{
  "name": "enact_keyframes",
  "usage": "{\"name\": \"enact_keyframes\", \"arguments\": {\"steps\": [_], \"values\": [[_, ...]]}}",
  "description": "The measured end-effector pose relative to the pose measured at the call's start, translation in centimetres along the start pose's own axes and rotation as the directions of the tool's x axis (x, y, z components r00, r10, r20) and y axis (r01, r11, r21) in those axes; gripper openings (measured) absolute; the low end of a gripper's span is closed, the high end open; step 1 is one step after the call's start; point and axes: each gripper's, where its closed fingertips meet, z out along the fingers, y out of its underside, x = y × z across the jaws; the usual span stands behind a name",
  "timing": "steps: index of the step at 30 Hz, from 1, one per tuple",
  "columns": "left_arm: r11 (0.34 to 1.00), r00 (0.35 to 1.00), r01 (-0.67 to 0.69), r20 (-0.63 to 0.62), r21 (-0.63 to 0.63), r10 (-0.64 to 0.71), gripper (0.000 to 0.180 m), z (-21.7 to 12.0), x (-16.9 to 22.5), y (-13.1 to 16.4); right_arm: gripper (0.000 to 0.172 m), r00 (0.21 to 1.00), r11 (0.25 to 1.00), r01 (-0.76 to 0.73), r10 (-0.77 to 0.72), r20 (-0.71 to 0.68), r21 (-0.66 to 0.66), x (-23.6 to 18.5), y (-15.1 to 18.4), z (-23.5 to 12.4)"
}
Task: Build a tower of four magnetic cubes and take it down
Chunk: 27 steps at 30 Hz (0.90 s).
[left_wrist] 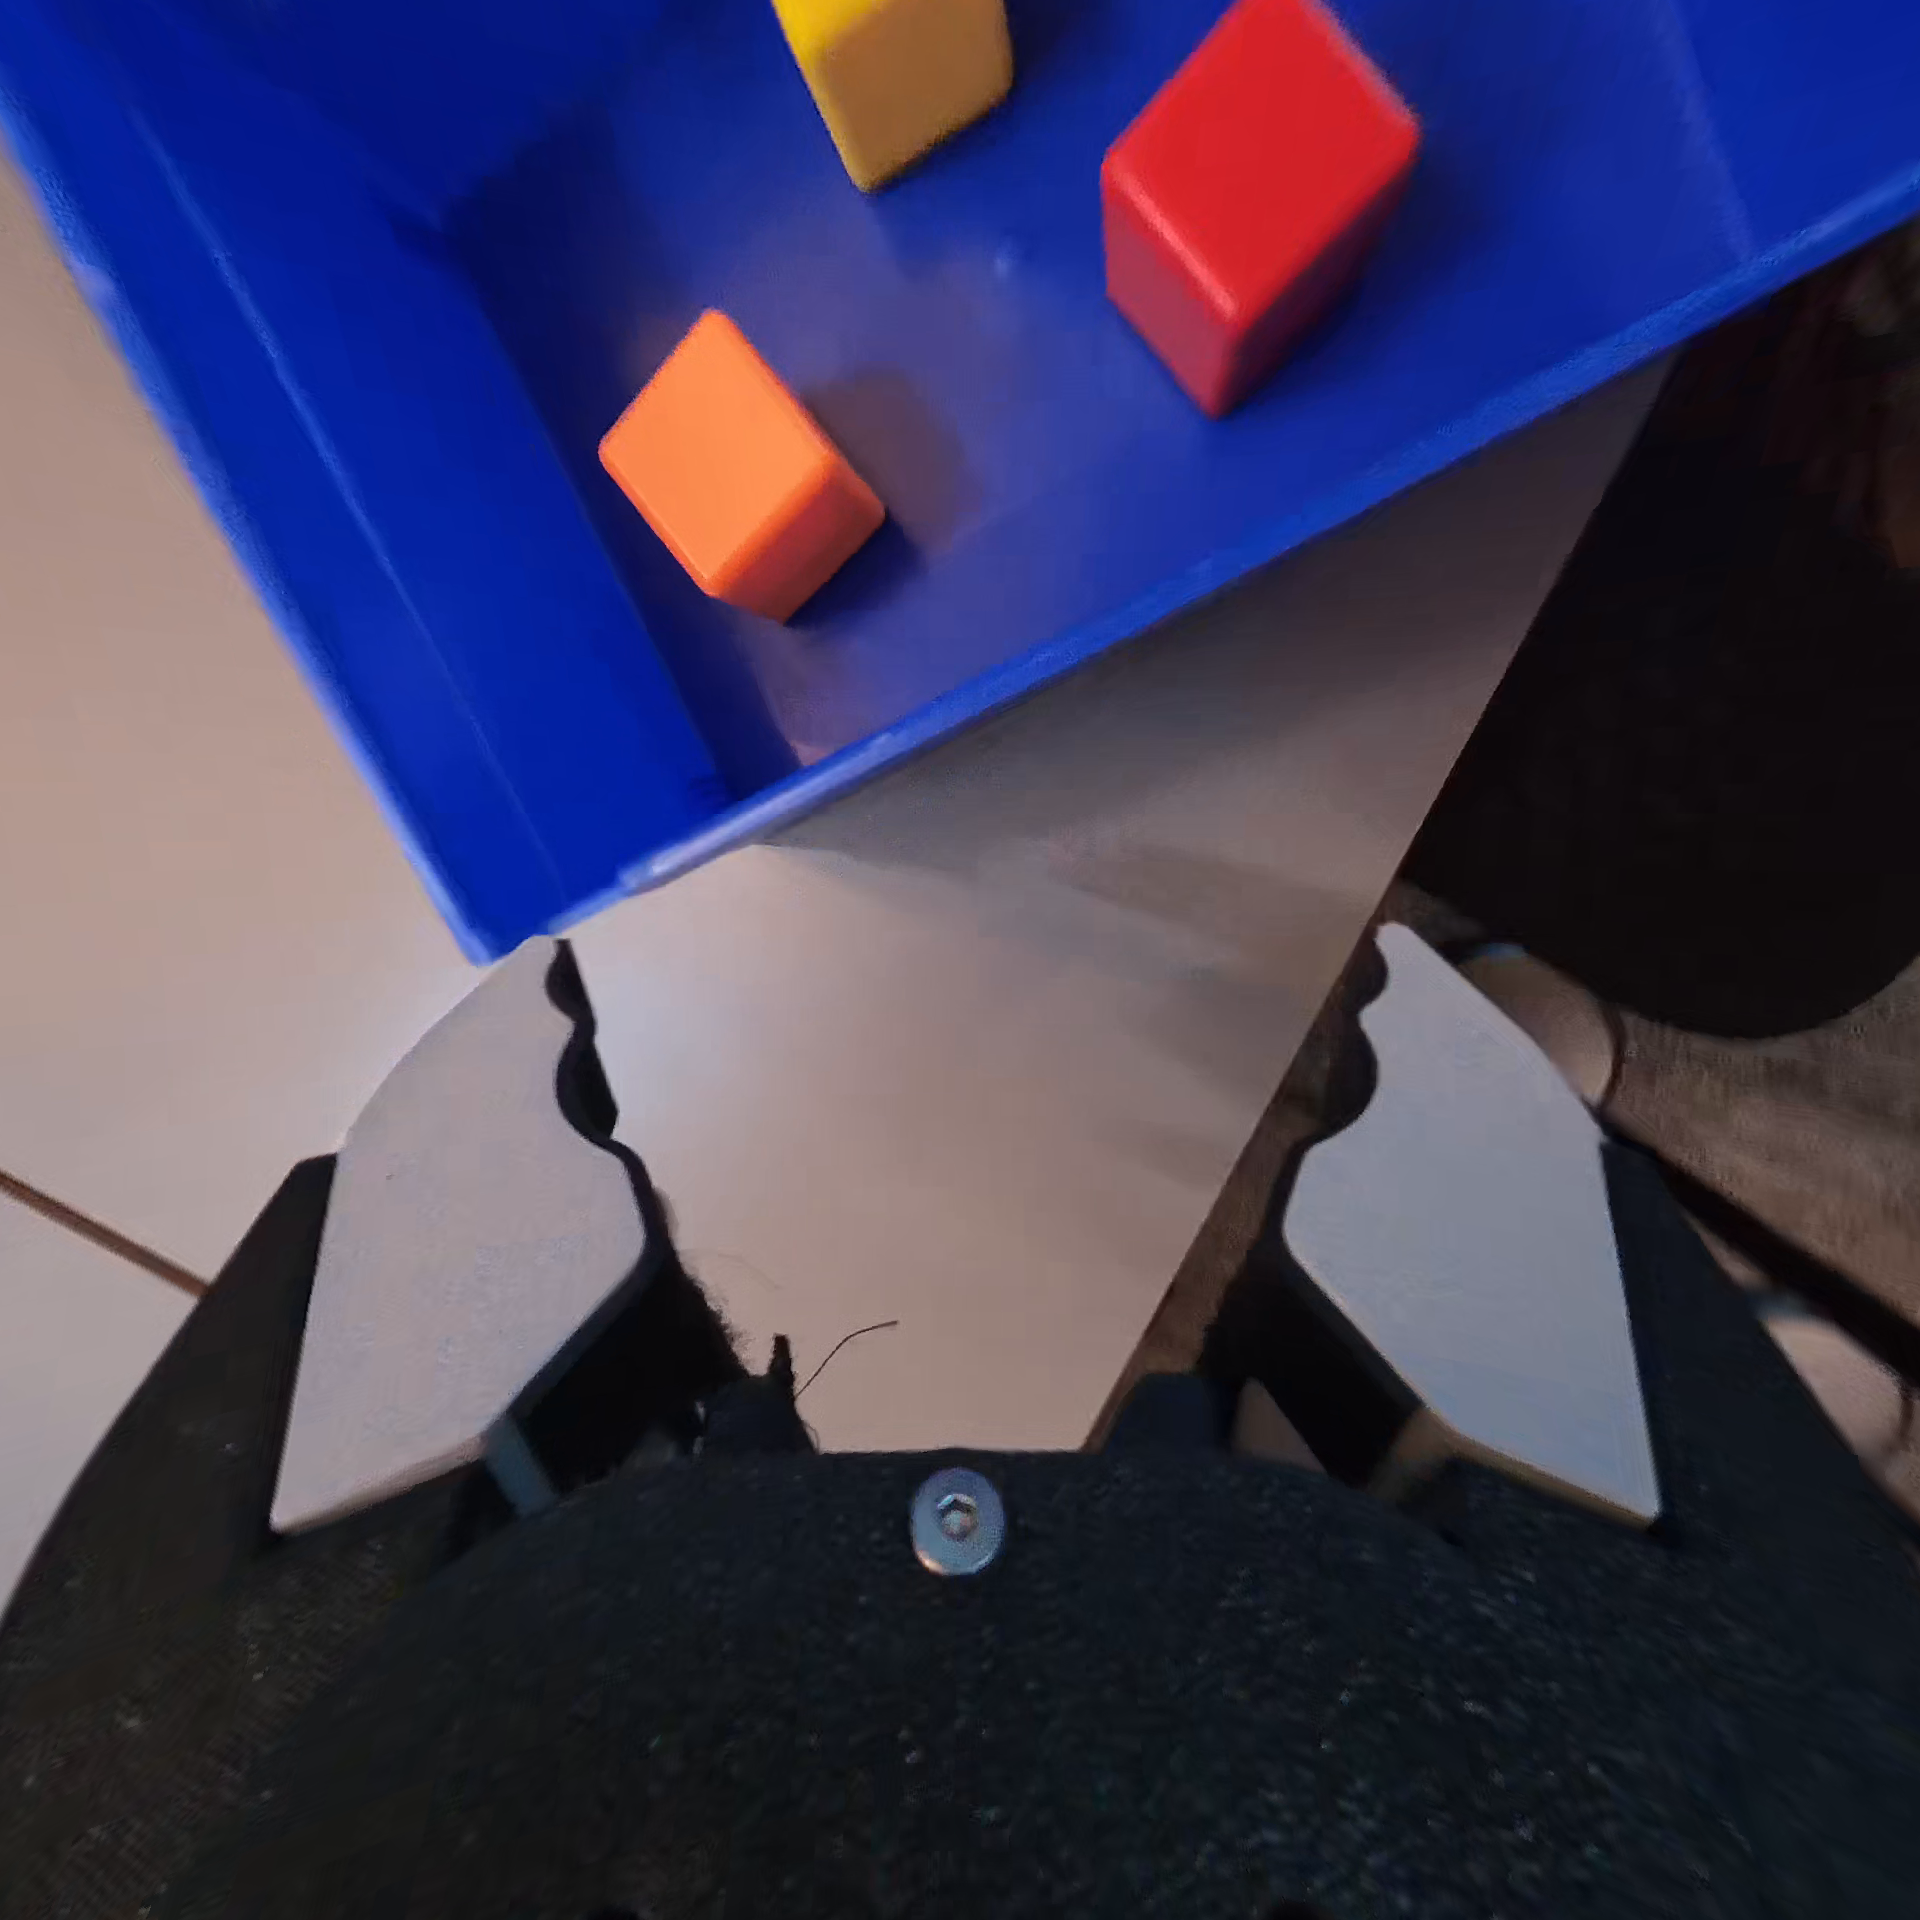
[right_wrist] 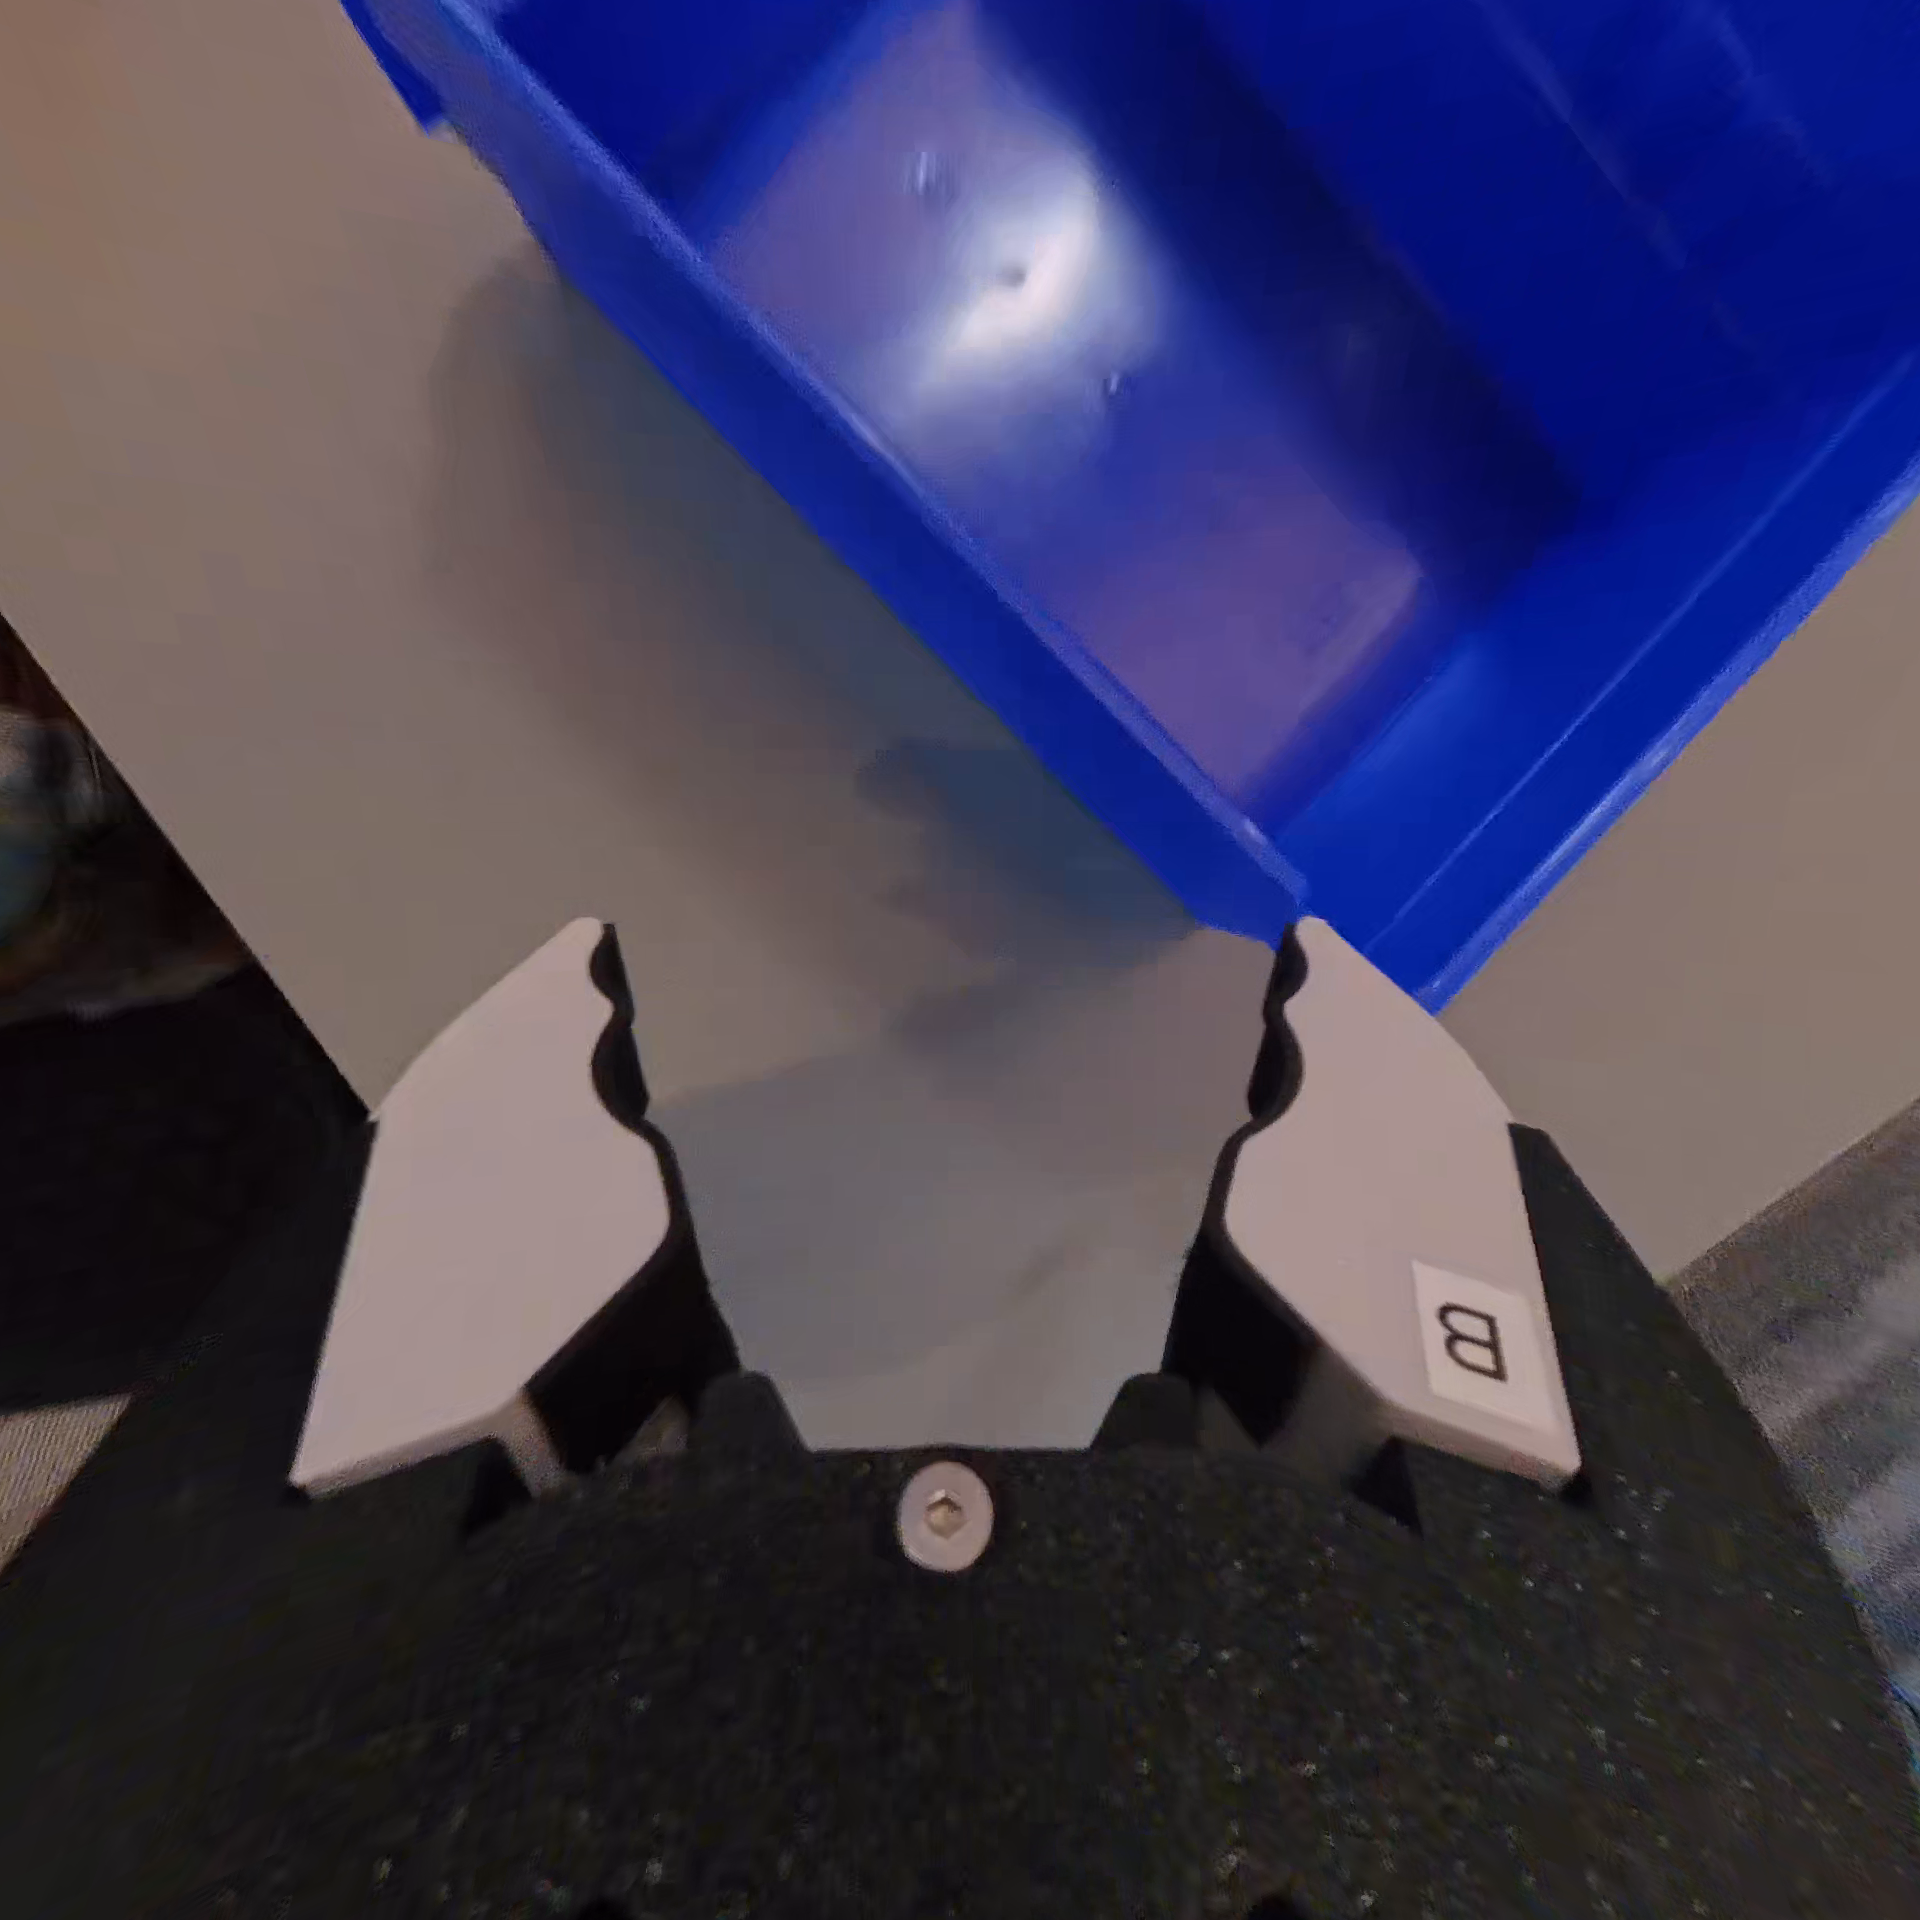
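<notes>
Nearest you, both tools hang above the pale grey counter (left_wrist: 935, 1091), short of the blue plastic bin (left_wrist: 343, 499) that serves here as the landmark. Your left gripper (left_wrist: 971, 951) has its jaws spread very wide, with nothing between them but bare counter; its left fingertip (left_wrist: 530, 961) shows just at the bin's near corner, though whether it touches the plastic cannot be told. Your right gripper (right_wrist: 945, 935) is also wide open and empty, its right fingertip (right_wrist: 1314, 940) lying close against another corner of the bin, contact again unclear. Judging by this, you are holding both open and clear of the rim so that either can drop in over a block without nudging the bin.

Further on, inside the bin, the task's pieces lie loose on its floor. The orange rounded-edge cube (left_wrist: 738, 468) sits closest to the near wall in the left wrist view, beside the bin's left wall. Beyond it and to the right stands the red cube (left_wrist: 1257, 197), well apart from the orange one. Furthest in, cut by the frame's top edge, is the yellow cube (left_wrist: 904, 83). A fourth cube is not visible. None are stacked, so the tower appears not yet begun. The stretch of bin floor in the right wrist view holds no cubes.
</notes>
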Motion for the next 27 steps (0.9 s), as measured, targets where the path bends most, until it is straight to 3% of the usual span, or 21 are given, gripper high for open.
{"name": "enact_keyframes", "arguments": {"steps": [3,5,6,8,11,12,15,17,23,27], "values": [[0.968,0.981,0.080,0.153,0.239,-0.119,0.144,-2.9,-0.4,-3.3,0.127,0.991,0.985,-0.008,0.032,-0.133,0.174,-0.2,-3.9,-0.7],[0.911,0.910,0.093,0.336,0.403,-0.241,0.142,-5.6,-0.9,-7.0,0.133,0.972,0.966,-0.014,0.074,-0.223,0.259,-1.0,-7.1,-1.2],[0.882,0.871,0.112,0.382,0.458,-0.309,0.133,-6.6,-0.3,-8.7,0.133,0.963,0.952,-0.017,0.098,-0.251,0.305,-1.7,-9.0,-1.4],[0.823,0.831,0.151,0.381,0.548,-0.406,0.126,-7.1,2.3,-12.8,0.118,0.935,0.903,-0.062,0.201,-0.292,0.424,-2.7,-13.2,-1.9],[0.773,0.839,0.114,0.357,0.624,-0.412,0.105,-6.1,6.4,-19.2,0.101,0.922,0.825,-0.122,0.300,-0.244,0.552,-4.1,-19.0,-1.6],[0.794,0.841,0.113,0.367,0.597,-0.396,0.100,-5.0,7.2,-20.4,0.100,0.922,0.824,-0.133,0.306,-0.235,0.551,-4.2,-20.4,-0.9],[0.924,0.848,0.125,0.444,0.361,-0.288,0.097,-0.4,8.0,-21.1,0.104,0.918,0.868,-0.194,0.325,-0.226,0.457,-3.9,-22.8,2.8],[0.963,0.905,0.142,0.363,0.229,-0.220,0.093,2.6,9.2,-20.8,0.103,0.916,0.898,-0.245,0.338,-0.217,0.365,-3.4,-23.3,5.8],[0.990,0.967,0.135,0.214,0.046,-0.142,0.082,7.2,10.7,-20.0,0.097,0.904,0.923,-0.370,0.384,-0.190,0.104,-2.5,-21.3,15.0],[0.993,0.980,0.100,0.179,-0.063,-0.087,0.088,9.1,11.4,-19.6,0.097,0.926,0.914,-0.362,0.331,-0.181,-0.182,-4.0,-18.5,18.5]]}}
